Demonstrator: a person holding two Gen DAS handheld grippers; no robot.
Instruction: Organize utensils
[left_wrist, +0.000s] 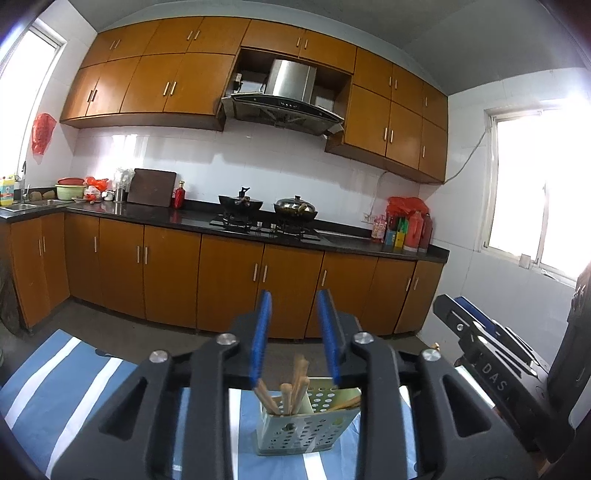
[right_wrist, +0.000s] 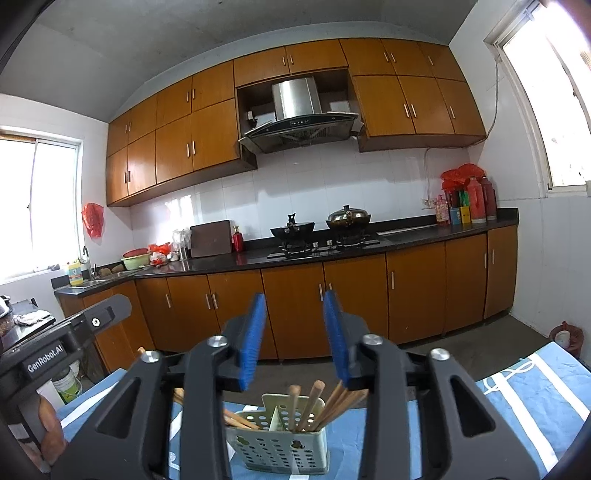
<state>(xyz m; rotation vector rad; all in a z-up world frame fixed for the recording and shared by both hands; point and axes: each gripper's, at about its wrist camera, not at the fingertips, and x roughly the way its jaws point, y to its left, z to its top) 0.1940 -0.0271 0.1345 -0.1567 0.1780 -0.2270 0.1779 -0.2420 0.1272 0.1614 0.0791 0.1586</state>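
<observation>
Perforated holder (right_wrist: 277, 448) stands upright on the striped cloth (right_wrist: 535, 402), chopsticks (right_wrist: 314, 404) jutting above its rim, so entry from above is crowded. Cloth to either side looks bare. Left claw (left_wrist: 294, 345) and right claw (right_wrist: 295, 341) gaps empty; they hover close together, probably near touching.

Left hand-held gripper (left_wrist: 294, 332): blue pads parted, nothing between them. Below it a pale perforated utensil holder (left_wrist: 306, 424) stands upright on a blue-and-white striped cloth (left_wrist: 66, 387). Wooden chopsticks (left_wrist: 291, 387) stand in the holder, leaning. Right hand-held gripper (left_wrist: 480, 328) is partly visible at the right edge. Beyond: brown cabinets (left_wrist: 229, 280), dark counter, two woks (left_wrist: 295, 210) on the stove.
</observation>
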